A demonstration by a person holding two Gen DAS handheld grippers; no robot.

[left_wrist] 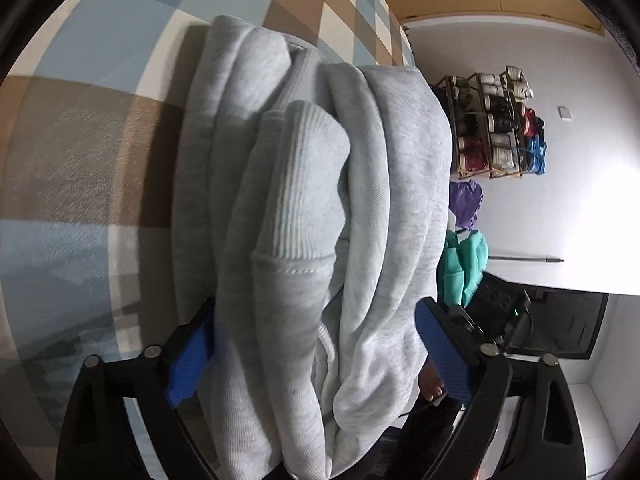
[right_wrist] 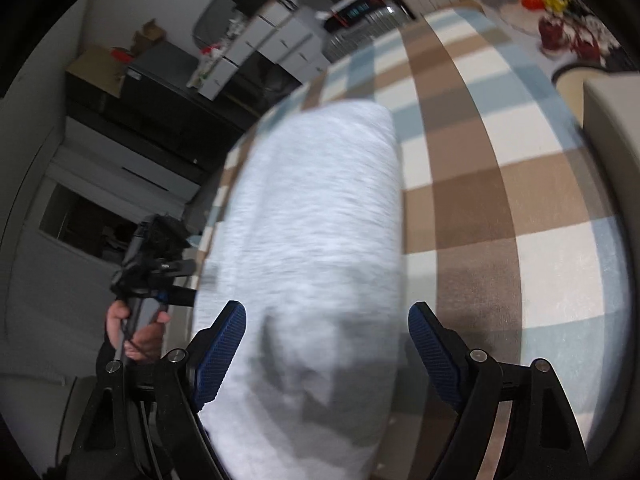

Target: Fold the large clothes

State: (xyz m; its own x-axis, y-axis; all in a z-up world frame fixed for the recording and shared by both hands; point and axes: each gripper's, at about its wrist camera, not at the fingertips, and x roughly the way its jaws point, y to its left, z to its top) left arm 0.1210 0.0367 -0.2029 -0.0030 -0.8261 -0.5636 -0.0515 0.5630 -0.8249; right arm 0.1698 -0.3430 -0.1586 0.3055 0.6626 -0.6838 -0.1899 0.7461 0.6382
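A light grey sweatshirt (left_wrist: 304, 208), folded into a thick bundle with a ribbed cuff on top, lies on a checked blue, brown and white bedcover (left_wrist: 80, 140). My left gripper (left_wrist: 316, 344) is spread wide around the near end of the bundle, both blue pads against the cloth. In the right wrist view the same bundle (right_wrist: 316, 220) is blurred. My right gripper (right_wrist: 326, 344) is open around its near end, with a gap at the right pad. The left gripper and the hand holding it show at the left (right_wrist: 152, 272).
A shoe rack (left_wrist: 492, 128) stands by the white wall beyond the bed edge, with purple and teal clothes (left_wrist: 464, 240) below it. Drawers and boxes (right_wrist: 260, 40) stand across the room. A white cushion edge (right_wrist: 608, 140) is at the right.
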